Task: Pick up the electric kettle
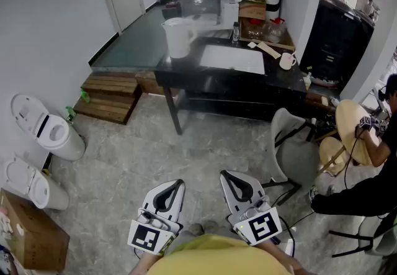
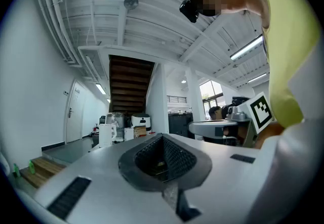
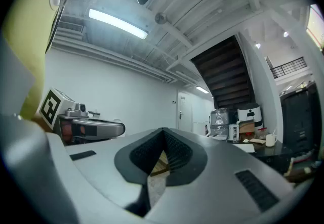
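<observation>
Table [image 1: 205, 81] stands well ahead of me, electric kettle [image 1: 177, 36] on its left part, mug [image 1: 287, 61] at its right edge. Wooden steps [image 1: 110, 97] on the floor left of the table, chair [image 1: 290, 143] before its right end. My left tongs [image 1: 175, 185] and right tongs [image 1: 227, 177] sit side by side nearest me, well apart from the table.

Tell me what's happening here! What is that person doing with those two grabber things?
A person is standing on the floor, holding a left gripper and a right gripper out in front, level. Both are shut and empty. The white electric kettle stands at the left end of the dark table, some way ahead of them. Nothing has been picked up yet.
</observation>
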Tool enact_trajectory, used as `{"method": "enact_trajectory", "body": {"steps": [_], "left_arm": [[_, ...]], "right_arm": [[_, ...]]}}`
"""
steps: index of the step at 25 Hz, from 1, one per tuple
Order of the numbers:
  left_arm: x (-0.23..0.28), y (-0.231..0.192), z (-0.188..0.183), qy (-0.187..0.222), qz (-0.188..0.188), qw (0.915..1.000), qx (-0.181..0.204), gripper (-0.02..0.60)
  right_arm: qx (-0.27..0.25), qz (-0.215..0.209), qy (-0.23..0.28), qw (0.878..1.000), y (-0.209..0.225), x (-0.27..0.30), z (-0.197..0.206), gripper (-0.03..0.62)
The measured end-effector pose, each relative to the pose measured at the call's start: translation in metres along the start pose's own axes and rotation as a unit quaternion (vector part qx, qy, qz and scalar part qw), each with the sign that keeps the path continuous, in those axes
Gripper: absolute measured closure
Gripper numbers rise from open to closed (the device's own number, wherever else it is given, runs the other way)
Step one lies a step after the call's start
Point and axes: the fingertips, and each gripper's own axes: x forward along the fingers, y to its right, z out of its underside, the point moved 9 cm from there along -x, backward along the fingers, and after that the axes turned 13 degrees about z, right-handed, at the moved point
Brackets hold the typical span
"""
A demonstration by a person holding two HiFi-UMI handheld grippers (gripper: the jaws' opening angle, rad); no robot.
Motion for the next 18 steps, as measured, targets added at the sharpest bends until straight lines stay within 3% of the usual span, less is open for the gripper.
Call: {"method": "enact_trajectory", "body": {"steps": [10,18], "left_arm": [[0.025,-0.004,-0.002,-0.013,-0.013,0.9996,0.023,0.571],[0.043,-0.003,0.0,-0.019,-0.017,0.9995,0.017,0.571]], "right_arm": [[0.001,-0.006,0.016,1.0,0.01,0.014,-0.01,0.58],[0.024,-0.019,-0.007,0.999,0.022,0.019,0.002,0.58]]}}
